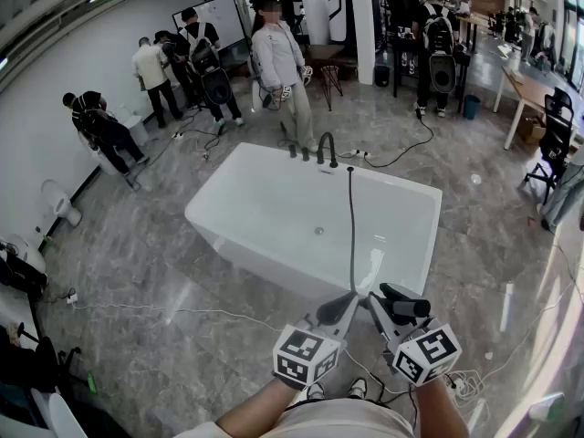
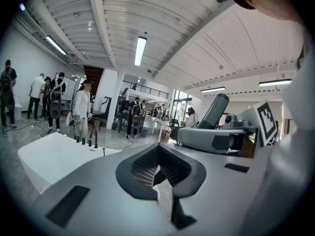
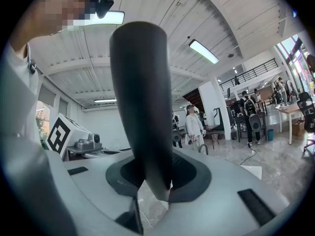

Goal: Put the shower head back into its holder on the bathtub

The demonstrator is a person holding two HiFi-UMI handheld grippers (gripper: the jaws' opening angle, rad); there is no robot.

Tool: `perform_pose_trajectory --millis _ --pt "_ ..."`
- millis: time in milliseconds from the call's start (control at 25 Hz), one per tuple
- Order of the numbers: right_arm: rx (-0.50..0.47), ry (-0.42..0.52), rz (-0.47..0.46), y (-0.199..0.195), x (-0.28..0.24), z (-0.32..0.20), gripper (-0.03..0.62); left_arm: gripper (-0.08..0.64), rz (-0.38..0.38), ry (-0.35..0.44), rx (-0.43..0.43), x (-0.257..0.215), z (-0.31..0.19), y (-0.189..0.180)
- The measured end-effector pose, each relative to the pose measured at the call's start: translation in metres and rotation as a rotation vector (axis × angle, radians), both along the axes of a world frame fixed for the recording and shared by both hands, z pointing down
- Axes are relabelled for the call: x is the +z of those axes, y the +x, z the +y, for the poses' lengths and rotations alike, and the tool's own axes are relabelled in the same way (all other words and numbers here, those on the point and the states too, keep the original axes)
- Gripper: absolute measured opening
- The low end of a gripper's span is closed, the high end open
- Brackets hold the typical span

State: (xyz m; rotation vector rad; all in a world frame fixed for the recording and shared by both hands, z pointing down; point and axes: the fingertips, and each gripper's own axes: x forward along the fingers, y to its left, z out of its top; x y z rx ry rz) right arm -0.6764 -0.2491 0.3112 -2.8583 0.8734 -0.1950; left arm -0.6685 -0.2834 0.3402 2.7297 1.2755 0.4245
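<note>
Now right tool clamped on smooth dark tapered shower head; left tool closed, empty.

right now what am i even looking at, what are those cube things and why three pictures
There is no robot arm here. A person holds a two-jaw gripper in each hand, and the marker cubes are part of those grippers. The head view comes from a camera on the person's head, looking down at a white bathtub on the floor, with a black faucet at its far rim and a hose running toward the person. The other two views come from cameras riding on the grippers. The left gripper has its jaws together with nothing between them. The right gripper is clamped on the dark shower head.
</note>
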Motion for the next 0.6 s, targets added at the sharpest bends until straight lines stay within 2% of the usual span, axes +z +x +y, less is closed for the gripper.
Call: perform_pose_trajectory --millis 320,600 --pt "0.002 0.005 0.002 0.001 -0.004 0.003 0.112 0.005 0.009 0.009 0.003 -0.004 0.004 0.0" --pt "0.01 0.051 0.003 0.004 -0.005 0.02 0.112 0.005 0.009 0.013 0.008 -0.002 0.018 0.001"
